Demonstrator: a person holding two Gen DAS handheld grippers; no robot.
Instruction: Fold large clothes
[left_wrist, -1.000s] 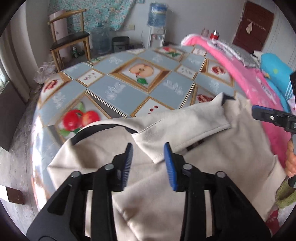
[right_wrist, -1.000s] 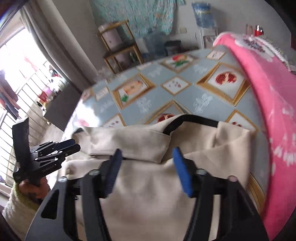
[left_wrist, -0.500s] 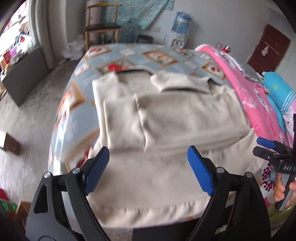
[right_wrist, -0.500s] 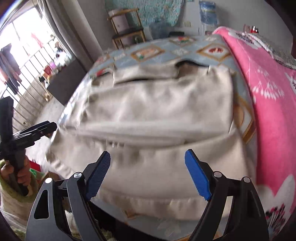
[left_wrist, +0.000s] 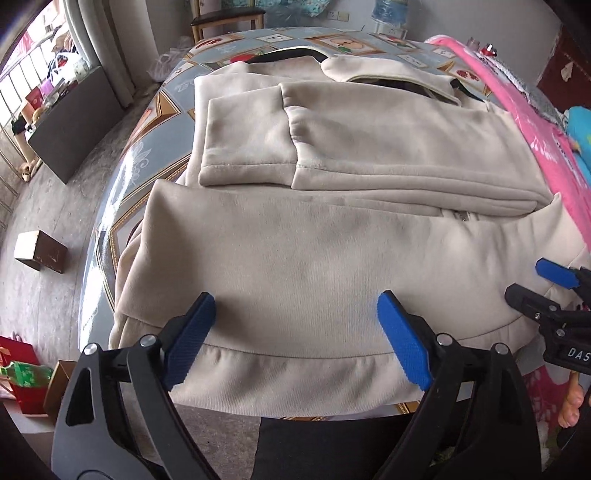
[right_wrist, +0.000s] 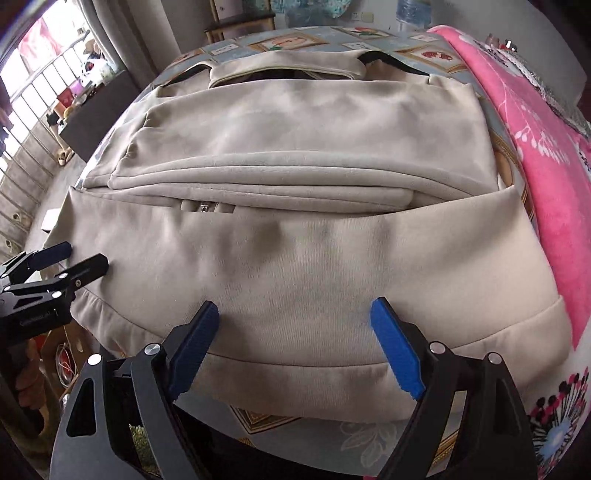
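Observation:
A large beige zip sweatshirt (left_wrist: 332, 251) lies flat on the fruit-patterned table (left_wrist: 147, 155), both sleeves folded across its chest, collar at the far end, hem at the near edge. It fills the right wrist view (right_wrist: 303, 266) too. My left gripper (left_wrist: 295, 332) is open and empty, just above the hem's left half. My right gripper (right_wrist: 293, 339) is open and empty above the hem's right half; it also shows at the right edge of the left wrist view (left_wrist: 543, 286). The left gripper shows at the left edge of the right wrist view (right_wrist: 70, 262).
A pink blanket (right_wrist: 546, 155) covers the table's right side. A wooden chair (left_wrist: 221, 18) and a water dispenser (left_wrist: 384, 14) stand beyond the far end. A small box (left_wrist: 40, 251) and red bags (left_wrist: 22, 373) lie on the floor at left.
Both grippers pulled back from the collar end to the hem at the near table edge and opened wider. The sweatshirt now shows whole with its sleeves folded in.

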